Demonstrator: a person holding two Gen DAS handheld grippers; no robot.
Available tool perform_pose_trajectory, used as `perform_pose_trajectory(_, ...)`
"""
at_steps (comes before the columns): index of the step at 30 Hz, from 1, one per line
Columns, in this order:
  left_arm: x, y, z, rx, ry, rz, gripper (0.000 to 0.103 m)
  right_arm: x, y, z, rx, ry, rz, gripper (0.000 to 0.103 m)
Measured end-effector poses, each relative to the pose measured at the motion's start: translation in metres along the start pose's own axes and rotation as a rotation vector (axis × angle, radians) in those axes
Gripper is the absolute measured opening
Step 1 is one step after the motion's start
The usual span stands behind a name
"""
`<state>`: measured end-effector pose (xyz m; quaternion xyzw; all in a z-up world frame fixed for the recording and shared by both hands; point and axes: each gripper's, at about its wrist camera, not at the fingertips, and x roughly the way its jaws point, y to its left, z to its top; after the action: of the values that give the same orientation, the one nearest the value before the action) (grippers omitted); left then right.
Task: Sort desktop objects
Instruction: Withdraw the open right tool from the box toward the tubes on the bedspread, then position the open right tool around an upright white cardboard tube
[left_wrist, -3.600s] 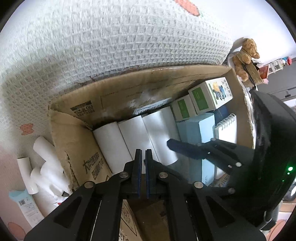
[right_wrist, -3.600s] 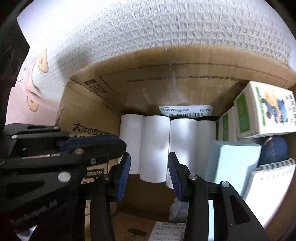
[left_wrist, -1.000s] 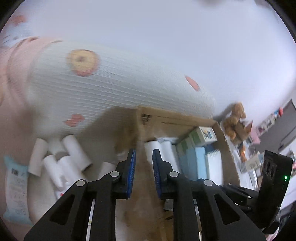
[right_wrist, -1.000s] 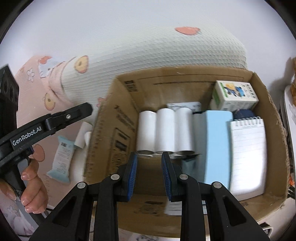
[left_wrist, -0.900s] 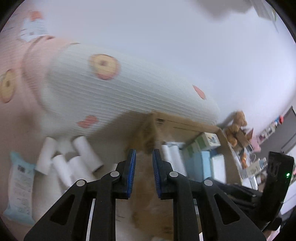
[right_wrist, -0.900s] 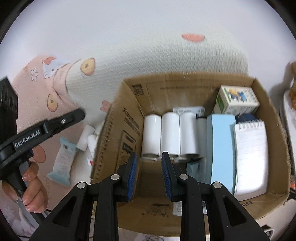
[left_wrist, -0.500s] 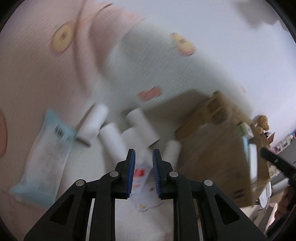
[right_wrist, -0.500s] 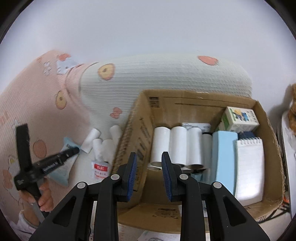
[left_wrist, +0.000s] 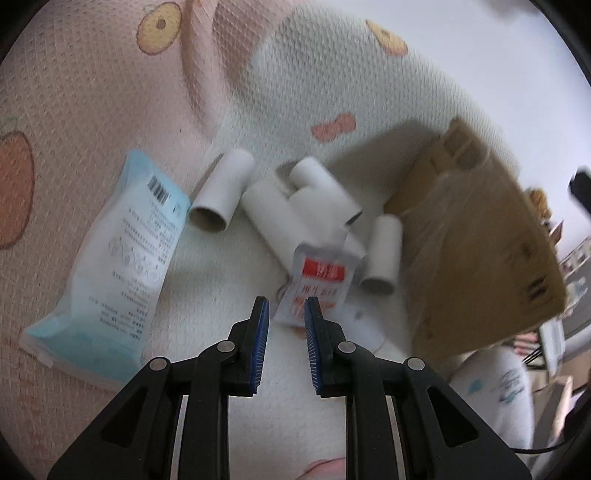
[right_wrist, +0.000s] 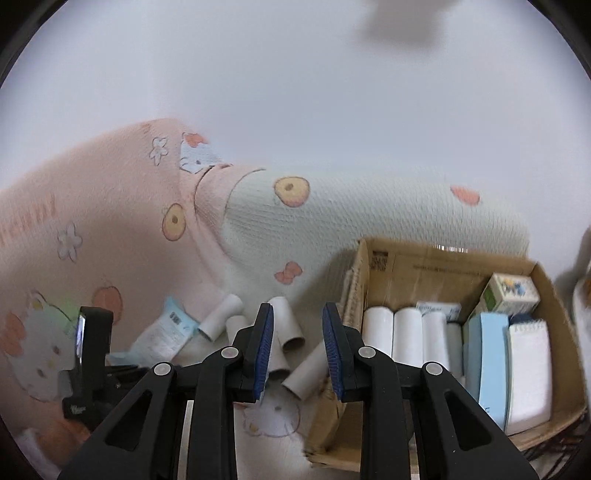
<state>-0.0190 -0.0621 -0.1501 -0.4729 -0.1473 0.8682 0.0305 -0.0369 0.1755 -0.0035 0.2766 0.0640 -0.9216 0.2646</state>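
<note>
My left fingers (left_wrist: 261, 325) are parted with bare blanket (left_wrist: 221, 280) under them. Straight ahead a red-labelled sachet (left_wrist: 317, 284) lies on a jumble of white rolls (left_wrist: 273, 206), the blue packet (left_wrist: 122, 251) hems in the left, and the cardboard box (left_wrist: 476, 266) walls off the right.

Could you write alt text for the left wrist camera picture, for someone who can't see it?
An open, empty left gripper hovers over a small red-and-white packet on a patterned blanket. Around it lie white paper rolls, a pale blue pouch and a cardboard box.
</note>
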Motion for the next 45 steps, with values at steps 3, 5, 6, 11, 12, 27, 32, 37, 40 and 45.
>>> perform_pose_trajectory(3, 0.004, 0.001, -0.009, 0.017, 0.017, -0.001, 0.021, -0.001, 0.027, -0.01, -0.09, -0.039, -0.025, 0.023)
perform_pose_trajectory(5, 0.005, 0.004, -0.013, 0.013, 0.029, -0.008, 0.021, 0.004, 0.039, -0.019, -0.08, -0.02, 0.013, 0.023)
perform_pose_trajectory(6, 0.006, 0.006, -0.014, 0.01, 0.032, -0.009, 0.021, 0.007, 0.042, -0.022, -0.058, -0.006, 0.04, 0.023)
perform_pose_trajectory(11, 0.003, 0.016, -0.014, -0.03, 0.026, -0.051, 0.021, 0.03, 0.051, -0.052, 0.058, 0.052, 0.048, 0.023)
perform_pose_trajectory(12, 0.002, 0.018, -0.014, -0.045, 0.03, -0.074, 0.021, 0.037, 0.052, -0.06, 0.09, 0.064, 0.037, 0.023)
perform_pose_trajectory(27, 0.034, -0.006, 0.02, -0.098, 0.134, -0.387, 0.021, 0.099, 0.038, -0.134, 0.357, 0.224, -0.215, 0.023)
perform_pose_trajectory(32, 0.056, -0.019, 0.042, -0.066, 0.194, -0.385, 0.021, 0.101, 0.052, -0.134, 0.297, 0.153, -0.34, 0.023)
perform_pose_trajectory(37, 0.08, -0.021, 0.055, -0.075, 0.291, -0.449, 0.026, 0.116, 0.056, -0.137, 0.277, 0.161, -0.362, 0.023)
perform_pose_trajectory(40, 0.092, -0.022, 0.061, -0.101, 0.33, -0.476, 0.029, 0.125, 0.049, -0.136, 0.321, 0.164, -0.384, 0.023)
perform_pose_trajectory(45, 0.109, -0.035, 0.071, -0.042, 0.362, -0.44, 0.034, 0.134, 0.042, -0.132, 0.382, 0.135, -0.397, 0.023)
